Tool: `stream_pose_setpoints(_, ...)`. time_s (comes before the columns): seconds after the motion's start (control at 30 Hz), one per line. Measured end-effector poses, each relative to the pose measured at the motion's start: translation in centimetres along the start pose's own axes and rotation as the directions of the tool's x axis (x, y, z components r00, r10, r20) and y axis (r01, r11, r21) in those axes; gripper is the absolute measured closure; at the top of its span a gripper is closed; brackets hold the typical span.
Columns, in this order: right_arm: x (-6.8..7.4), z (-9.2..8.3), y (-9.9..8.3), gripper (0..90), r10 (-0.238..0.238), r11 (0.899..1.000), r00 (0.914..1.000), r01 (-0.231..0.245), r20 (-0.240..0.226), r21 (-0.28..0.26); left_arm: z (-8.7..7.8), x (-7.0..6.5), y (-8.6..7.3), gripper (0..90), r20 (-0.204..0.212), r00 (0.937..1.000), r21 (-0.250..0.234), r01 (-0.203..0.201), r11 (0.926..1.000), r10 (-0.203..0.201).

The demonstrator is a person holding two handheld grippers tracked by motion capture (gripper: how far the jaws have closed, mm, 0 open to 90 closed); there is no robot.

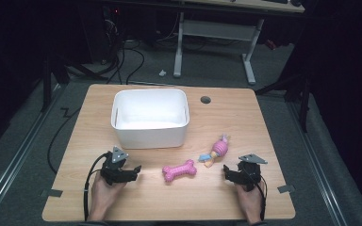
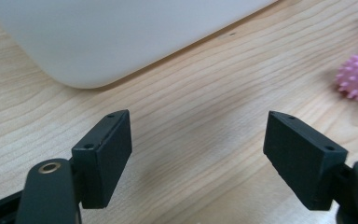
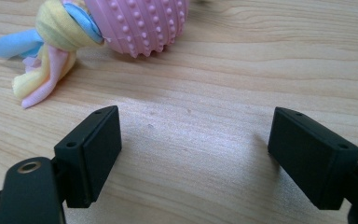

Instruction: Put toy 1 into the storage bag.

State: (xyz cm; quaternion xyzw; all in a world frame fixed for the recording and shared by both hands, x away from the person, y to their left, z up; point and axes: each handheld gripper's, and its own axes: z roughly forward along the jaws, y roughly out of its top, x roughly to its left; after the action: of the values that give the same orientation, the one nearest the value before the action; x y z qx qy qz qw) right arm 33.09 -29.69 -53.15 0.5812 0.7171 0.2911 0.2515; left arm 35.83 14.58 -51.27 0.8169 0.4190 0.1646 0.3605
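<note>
Two grippers sit low at the near edge of my wooden worktop (image 1: pixel 226 117), one in each hand; my left gripper (image 1: pixel 133 170) has its jaws spread wide with bare wood between them, and my right gripper (image 1: pixel 227 170) is likewise released and holds nothing. Between them lies a pink spiky bone toy (image 1: pixel 179 170); just beyond it, nearer my right gripper, lies a pink nubbed ball toy with blue, yellow and pink cloth tails (image 1: pixel 215 151), the two toys close but apart. Farther back stands a white bin (image 1: pixel 150 137), open at the top; in the left gripper view its rounded corner (image 2: pixel 88 42) is near the jaws; a round grommet hole (image 1: pixel 205 100) is beside the bin.
</note>
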Motion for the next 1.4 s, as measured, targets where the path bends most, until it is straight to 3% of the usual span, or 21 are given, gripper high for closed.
stream_pose_setpoints(0.33,0.0,0.0,0.0,17.4,0.000,1.000,1.0000,0.000,0.000,0.000,-1.3,-0.9,1.8,23.9,0.058,0.9974,-0.008,-0.042,0.9991,0.043)
stream_pose_setpoints(0.5,0.0,0.0,0.0,17.8,-0.001,1.000,1.0000,0.001,-0.001,-0.002,-1.6,-1.9,3.0,24.0,0.072,0.9938,0.004,-0.085,0.9964,0.084)
stream_pose_setpoints(0.8,0.0,0.0,0.0,18.2,-0.003,1.000,1.0000,0.003,-0.003,-0.002,-1.8,-2.7,4.1,24.5,0.089,0.9894,0.014,-0.117,0.9930,0.115)
stream_pose_setpoints(1.1,0.1,-0.1,0.0,20.9,-0.012,1.000,0.9998,0.012,-0.013,-0.005,-1.8,-4.4,5.6,24.7,0.112,0.9824,0.029,-0.154,0.9877,0.149)
stream_pose_setpoints(1.23,0.1,0.0,0.0,21.3,-0.018,1.000,0.9996,0.018,-0.019,-0.009,-1.8,-5.3,6.3,25.2,0.134,0.9767,0.050,-0.175,0.9832,0.167)
stream_pose_setpoints(1.4,0.2,0.0,0.0,21.3,-0.023,1.000,0.9995,0.023,-0.023,-0.008,-1.3,-6.9,7.4,25.1,0.153,0.9617,0.093,-0.243,0.9655,0.227)
